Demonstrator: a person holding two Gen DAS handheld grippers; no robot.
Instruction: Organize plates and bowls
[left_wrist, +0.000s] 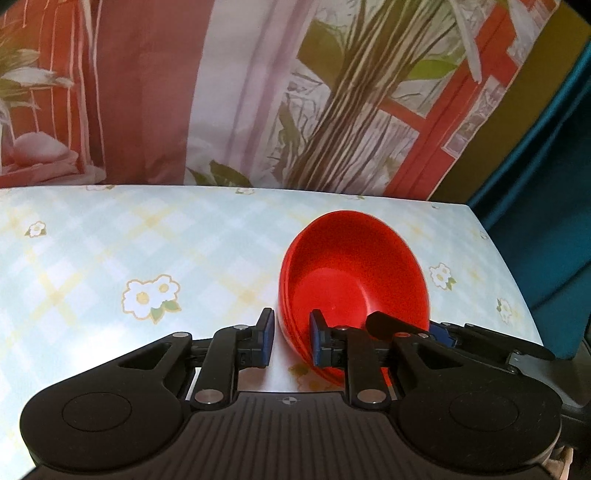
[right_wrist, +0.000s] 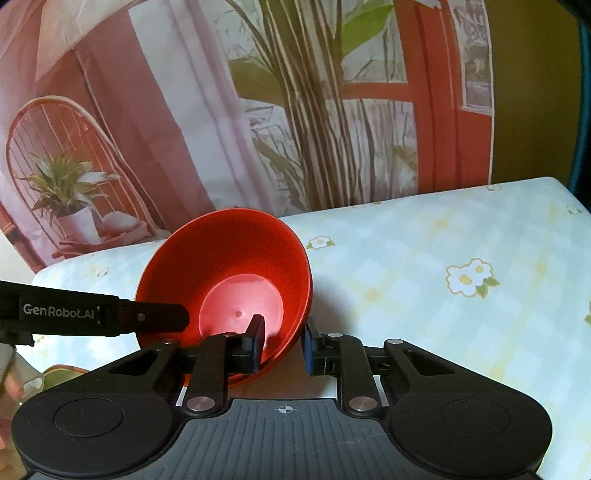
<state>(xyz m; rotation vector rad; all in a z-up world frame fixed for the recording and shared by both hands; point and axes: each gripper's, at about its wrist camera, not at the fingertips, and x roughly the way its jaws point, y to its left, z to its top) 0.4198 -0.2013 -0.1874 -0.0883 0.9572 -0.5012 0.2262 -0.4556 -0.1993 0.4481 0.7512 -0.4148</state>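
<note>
A red bowl (left_wrist: 354, 273), with more red rims nested under it, hangs tilted just above the flowered tablecloth (left_wrist: 147, 236). My left gripper (left_wrist: 291, 338) is shut on the bowl's near-left rim, one pad outside and one inside. My right gripper (left_wrist: 412, 328) clamps the rim on the opposite side. In the right wrist view the same red bowl (right_wrist: 229, 266) tips toward the camera. There my right gripper (right_wrist: 282, 341) is shut on its near-right rim. A black finger (right_wrist: 159, 317) of the left gripper reaches over the bowl's left edge.
The tablecloth (right_wrist: 443, 240) stretches to the right and ends at the far edge against a printed backdrop (right_wrist: 332, 110). A teal surface (left_wrist: 546, 221) borders the table's right side. A person's hand (right_wrist: 14, 384) shows at the lower left.
</note>
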